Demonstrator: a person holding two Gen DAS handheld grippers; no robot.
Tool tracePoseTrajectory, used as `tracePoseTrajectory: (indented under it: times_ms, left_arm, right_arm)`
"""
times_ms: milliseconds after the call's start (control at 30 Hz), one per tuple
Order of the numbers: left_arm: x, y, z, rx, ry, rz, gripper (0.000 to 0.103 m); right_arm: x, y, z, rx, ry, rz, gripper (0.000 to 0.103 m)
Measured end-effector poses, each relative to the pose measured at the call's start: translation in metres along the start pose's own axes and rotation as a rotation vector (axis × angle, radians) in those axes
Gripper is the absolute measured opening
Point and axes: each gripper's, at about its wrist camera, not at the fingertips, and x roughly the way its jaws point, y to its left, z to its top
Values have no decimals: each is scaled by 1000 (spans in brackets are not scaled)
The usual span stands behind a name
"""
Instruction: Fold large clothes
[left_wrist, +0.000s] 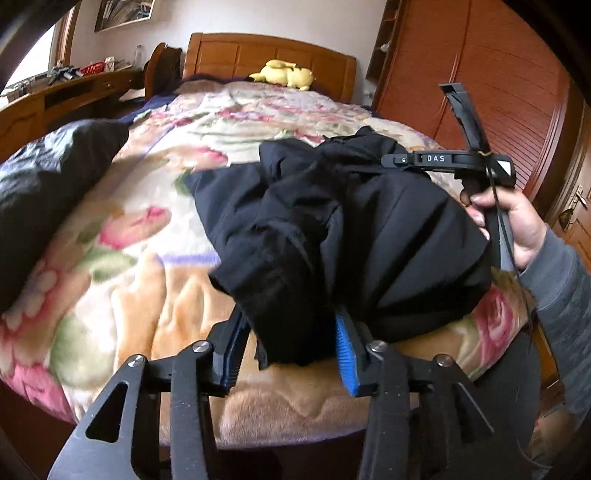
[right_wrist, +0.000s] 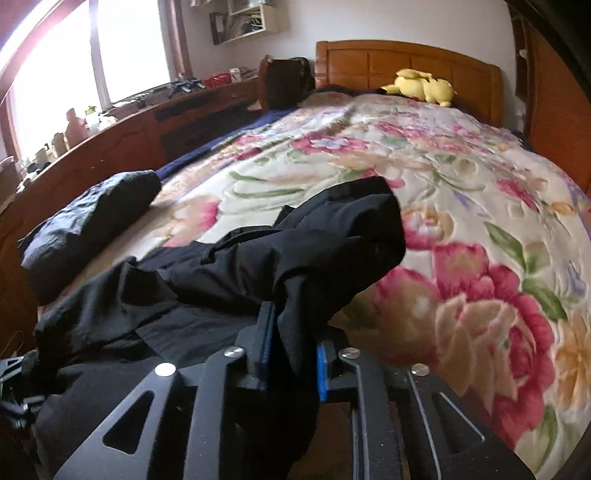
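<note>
Two grippers work one black garment bunched at the near edge of a bed covered by a floral blanket. The left gripper stands at a middling width, a fold of the cloth hanging between its blue pads; whether they press it I cannot tell. The right gripper is narrower, with a strip of the same cloth pinched between its jaws. Beyond and left of both lies a second dark bundle. Far ahead, a yellow plush toy rests by the headboard.
</note>
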Motion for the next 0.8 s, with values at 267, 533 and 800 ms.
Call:
tracePoseTrajectory:
  times_ms: [267,533,800]
  left_arm:
    - [9,-1,-8,-21,20,-7,58]
    - [0,-5,2,-16,-31,-52,14]
    - [-23,-10,4,2,-141,-25,9]
  right_arm:
    - [36,4,5,33,89,6,67]
    - [40,-9,8,47,55,109,24]
    - [-11,6,17,-6,-161,68,15]
